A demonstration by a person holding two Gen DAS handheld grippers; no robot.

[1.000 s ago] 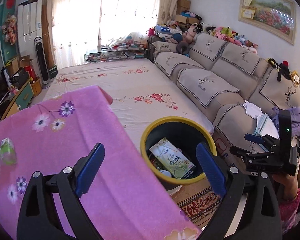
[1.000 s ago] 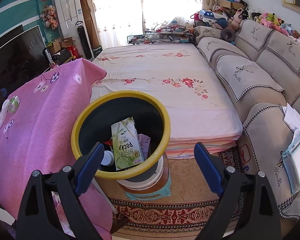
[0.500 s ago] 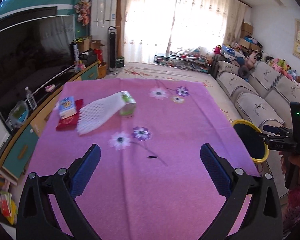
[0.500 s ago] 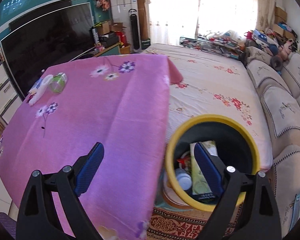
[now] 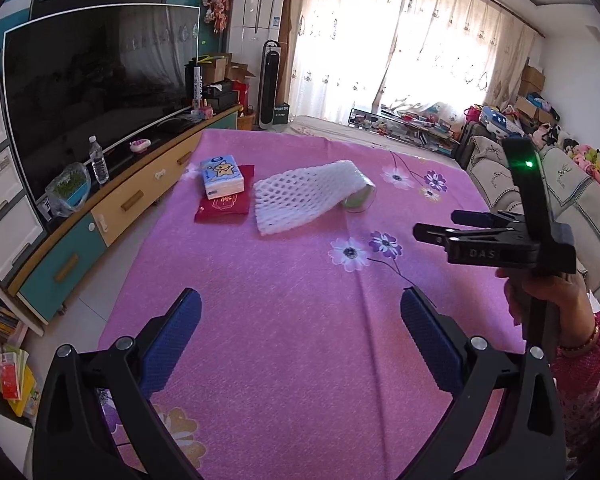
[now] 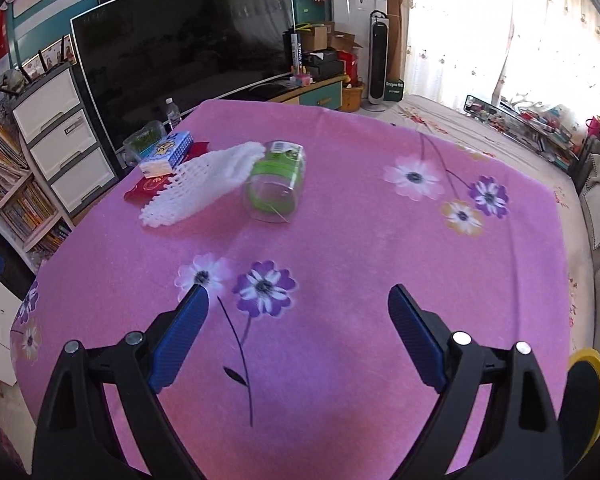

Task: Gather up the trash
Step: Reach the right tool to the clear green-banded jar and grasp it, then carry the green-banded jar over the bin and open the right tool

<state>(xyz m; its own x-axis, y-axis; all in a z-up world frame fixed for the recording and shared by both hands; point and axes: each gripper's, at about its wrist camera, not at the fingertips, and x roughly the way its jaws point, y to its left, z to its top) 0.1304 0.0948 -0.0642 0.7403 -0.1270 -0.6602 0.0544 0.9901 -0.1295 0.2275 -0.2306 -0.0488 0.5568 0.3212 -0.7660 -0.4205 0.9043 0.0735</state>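
Green-labelled cup (image 6: pixel 275 184) sideways, mouth camera-ward

A matt pink cloth (image 6: pixel 340 240) with a fine rough weave is spread over the table. At its ten o'clock, white foam netting (image 6: pixel 196 184) is seen beside a clear glossy plastic cup (image 6: pixel 276 184) and a glossy tissue pack (image 5: pixel 222 176).

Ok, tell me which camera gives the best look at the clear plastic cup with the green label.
The right wrist view: the plastic cup lies on its side on the pink tablecloth, open mouth toward the camera, label visible. In the left wrist view the white foam net hides most of the cup; only its end shows.
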